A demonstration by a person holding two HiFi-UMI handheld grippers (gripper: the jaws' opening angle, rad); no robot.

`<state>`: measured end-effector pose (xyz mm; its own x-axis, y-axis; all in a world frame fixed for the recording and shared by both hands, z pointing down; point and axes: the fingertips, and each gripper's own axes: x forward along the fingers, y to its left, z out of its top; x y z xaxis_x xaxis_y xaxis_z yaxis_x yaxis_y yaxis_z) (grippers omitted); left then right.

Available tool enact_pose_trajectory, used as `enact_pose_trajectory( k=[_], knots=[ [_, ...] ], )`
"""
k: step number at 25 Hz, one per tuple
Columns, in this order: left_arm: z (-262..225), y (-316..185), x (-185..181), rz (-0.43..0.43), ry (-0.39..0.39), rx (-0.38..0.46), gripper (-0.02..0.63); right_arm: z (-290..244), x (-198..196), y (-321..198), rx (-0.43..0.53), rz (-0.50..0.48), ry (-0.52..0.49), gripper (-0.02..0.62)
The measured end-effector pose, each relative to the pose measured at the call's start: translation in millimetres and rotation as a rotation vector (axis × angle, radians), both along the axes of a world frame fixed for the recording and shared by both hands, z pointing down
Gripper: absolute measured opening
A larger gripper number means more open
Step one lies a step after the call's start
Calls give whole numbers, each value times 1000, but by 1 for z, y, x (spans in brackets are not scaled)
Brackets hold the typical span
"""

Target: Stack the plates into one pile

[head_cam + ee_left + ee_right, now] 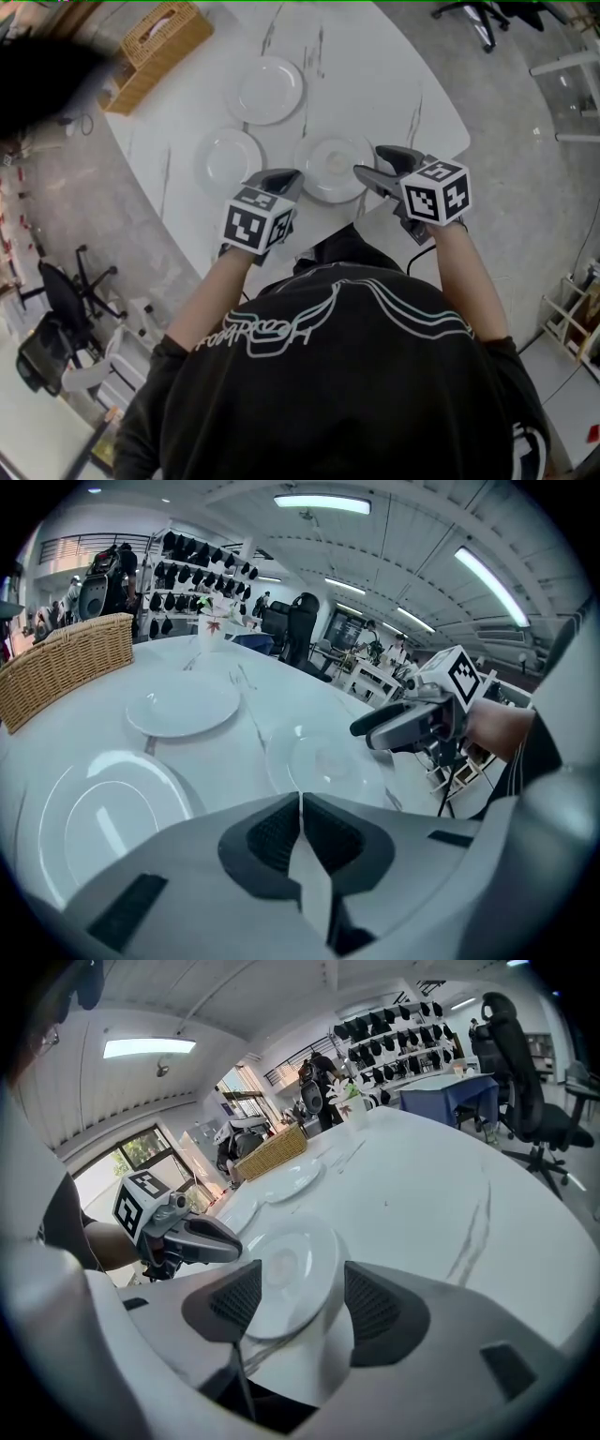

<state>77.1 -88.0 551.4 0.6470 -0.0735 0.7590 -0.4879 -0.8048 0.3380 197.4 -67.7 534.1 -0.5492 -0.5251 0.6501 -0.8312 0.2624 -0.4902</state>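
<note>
Nearest to me, my left gripper (300, 803) has its jaws pressed together with nothing between them. It hangs over the near edge of the table (375, 84), just left of the closest plate (335, 169). My right gripper (295, 1302) sits at that plate's right side with its jaws standing wide apart. In the right gripper view the plate's near rim shows in the gap between them, but neither pad touches it.

Three white plates lie apart on the marble top, none stacked yet. The closest plate is between my two grippers. A second plate (230, 157) lies a little further out and to its left. A third plate (267, 89) lies at the far side, near a wicker basket (159, 52) in the far left corner.

I judge these to be glazed ceramic: rigid, smooth and slippery under the pads, heavy enough to tip in a one-sided grip, and likely to chip if set down hard on stone or on another plate. The rim is the only place to take hold (the flat middle offers the jaws nothing). I would slide one open jaw under the raised lip at the near right edge and bring the other down on top. I would bite deep rather than at the very edge, then lift level so the plate does not swing. Since the rim lies low on the table, getting that lower jaw beneath it looks like the tricky part.
</note>
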Motion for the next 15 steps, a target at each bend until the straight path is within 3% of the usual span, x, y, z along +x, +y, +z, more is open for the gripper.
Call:
enact_pose_trajectory(
  k=[9,15],
  knots=[
    [6,-2,-2,-13,-20,-14,32,6,0,0,-44,24,-51,282],
    [7,0,-3,-21,-25,-22,32,6,-3,-1,-96,10,-96,169]
  ],
)
